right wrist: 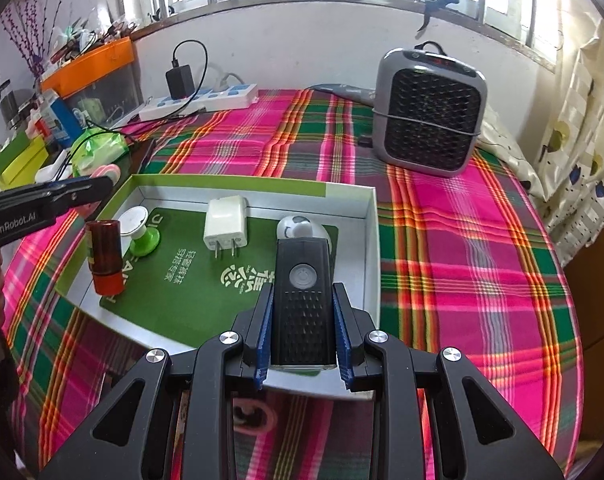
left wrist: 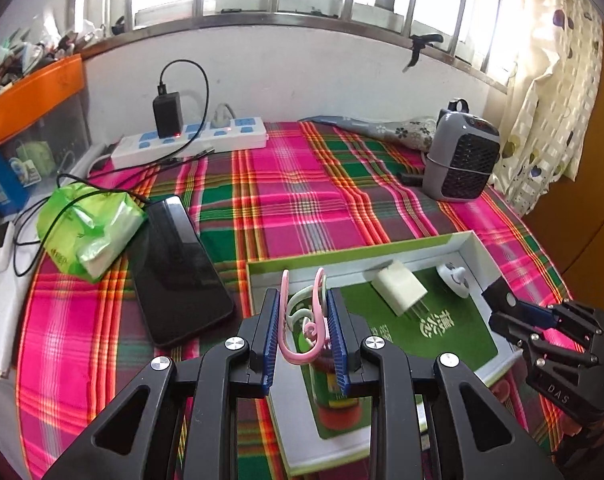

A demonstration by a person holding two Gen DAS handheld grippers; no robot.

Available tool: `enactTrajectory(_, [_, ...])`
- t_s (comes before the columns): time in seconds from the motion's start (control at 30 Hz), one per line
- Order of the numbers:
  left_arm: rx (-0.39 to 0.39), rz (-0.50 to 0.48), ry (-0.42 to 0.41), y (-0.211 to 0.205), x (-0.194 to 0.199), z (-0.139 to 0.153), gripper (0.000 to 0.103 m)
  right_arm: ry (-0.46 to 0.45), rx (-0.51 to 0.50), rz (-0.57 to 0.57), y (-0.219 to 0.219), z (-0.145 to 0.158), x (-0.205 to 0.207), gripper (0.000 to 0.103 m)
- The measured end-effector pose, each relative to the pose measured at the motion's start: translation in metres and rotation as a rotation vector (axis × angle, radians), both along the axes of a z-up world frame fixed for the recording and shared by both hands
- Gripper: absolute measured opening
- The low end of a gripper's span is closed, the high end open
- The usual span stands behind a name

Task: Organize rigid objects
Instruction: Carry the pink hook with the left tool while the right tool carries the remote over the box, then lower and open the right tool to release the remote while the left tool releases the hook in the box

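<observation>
A shallow white box (left wrist: 478, 248) with a green liner lies on the plaid cloth. It holds a brown bottle with a red cap (right wrist: 103, 256), a white and green suction holder (right wrist: 141, 228), a white plug adapter (right wrist: 225, 226) and a white round piece (right wrist: 297, 224). My left gripper (left wrist: 304, 300) is shut on a pink and white looped clip (left wrist: 302, 320), held over the bottle (left wrist: 334, 392) at the box's left end. My right gripper (right wrist: 303, 292) is shut on a black device with a power button (right wrist: 302, 300), over the box's near right corner.
A black phone (left wrist: 181, 268) and a green tissue pack (left wrist: 85, 228) lie left of the box. A white power strip (left wrist: 189, 142) with a black charger sits by the wall. A grey heater (right wrist: 428, 112) stands at the back right. Clutter and an orange bin (left wrist: 33, 92) fill the far left.
</observation>
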State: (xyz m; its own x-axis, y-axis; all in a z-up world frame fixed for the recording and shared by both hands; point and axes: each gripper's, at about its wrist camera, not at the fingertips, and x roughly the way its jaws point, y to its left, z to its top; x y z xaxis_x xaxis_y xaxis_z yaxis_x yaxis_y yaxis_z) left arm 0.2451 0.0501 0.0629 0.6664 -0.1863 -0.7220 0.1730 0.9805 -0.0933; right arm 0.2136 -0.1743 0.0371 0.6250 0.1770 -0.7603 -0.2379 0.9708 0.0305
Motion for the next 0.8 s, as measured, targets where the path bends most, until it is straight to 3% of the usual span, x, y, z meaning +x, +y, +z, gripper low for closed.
enactTrajectory(0.8, [0.009,-0.010,0.090,-0.005,0.039,-0.032,0.022,0.053,-0.023,0.020,0.007,-0.019,0.022,0.028])
